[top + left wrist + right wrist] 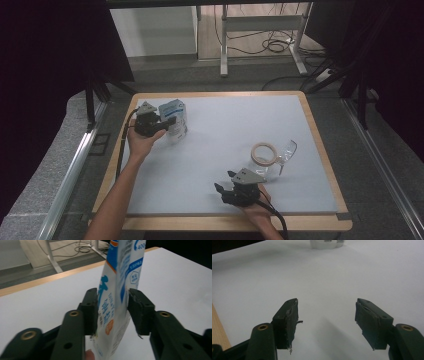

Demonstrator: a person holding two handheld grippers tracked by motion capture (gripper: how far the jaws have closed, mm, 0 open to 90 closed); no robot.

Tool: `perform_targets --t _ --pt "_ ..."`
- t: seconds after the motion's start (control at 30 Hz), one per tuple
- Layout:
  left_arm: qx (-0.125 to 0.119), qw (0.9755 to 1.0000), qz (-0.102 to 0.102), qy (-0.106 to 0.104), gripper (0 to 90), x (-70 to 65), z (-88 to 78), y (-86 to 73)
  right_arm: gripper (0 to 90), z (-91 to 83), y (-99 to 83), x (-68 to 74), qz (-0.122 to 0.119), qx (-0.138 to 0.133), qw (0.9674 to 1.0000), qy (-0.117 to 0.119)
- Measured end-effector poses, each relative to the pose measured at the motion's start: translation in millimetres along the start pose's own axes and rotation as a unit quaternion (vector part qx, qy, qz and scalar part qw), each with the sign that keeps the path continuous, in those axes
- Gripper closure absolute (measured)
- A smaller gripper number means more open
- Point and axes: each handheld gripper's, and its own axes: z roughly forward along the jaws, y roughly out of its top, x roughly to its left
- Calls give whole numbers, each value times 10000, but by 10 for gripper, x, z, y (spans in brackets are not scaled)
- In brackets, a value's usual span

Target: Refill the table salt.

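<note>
Two grippers are at work on the pale tabletop (220,130), and the blue-and-white carton (174,118) standing upright near its far left corner serves as the landmark. The left gripper (167,121) sits just beside the carton on its left, carried by a hand (142,141) whose forearm stretches up from the bottom edge at a slant, the gripper levelled sideways at the carton. In the left gripper view its jaws have the carton (120,297) between them, the left pad flat against the printed face and the right pad at the opposite face, so the carton is clamped at a moderate width. The right gripper (226,182) lies well apart from the carton, toward the near right of the tabletop, with the hand (260,210) behind it low at the near edge. Its jaws stand fairly wide with bare tabletop between them. A tape roll (264,153) and a clear glass (286,152) lie beyond that gripper, far right of the carton.
</note>
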Motion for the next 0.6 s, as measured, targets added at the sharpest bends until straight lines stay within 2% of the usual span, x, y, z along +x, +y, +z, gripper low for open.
perform_targets --t 0.03,0.13,0.27,0.4,0.43,0.53,0.6 --pt "-15 10000 30 6 737 -8 12 -2 360 -7 -1 -5 13 -10 10000 -7" --pt "-86 9999 33 -50 829 -6 17 -5 360 -25 -7 -17 35 -20 10000 -45" --pt "-172 9998 -42 -116 895 31 4 -13 359 -25 -23 -11 33 -7 10000 -68" --pt "-204 9997 60 -96 895 22 -2 -21 356 -17 -32 4 28 26 10000 -79" --pt "-241 9996 58 -147 873 27 -6 -22 355 -14 -35 4 18 25 10000 -81" --pt "-368 9992 116 -90 799 25 -49 -9 355 -11 -42 7 30 50 9999 -89" --pt "-354 9992 122 -142 822 31 -76 5 355 -10 -44 11 32 53 9999 -89"
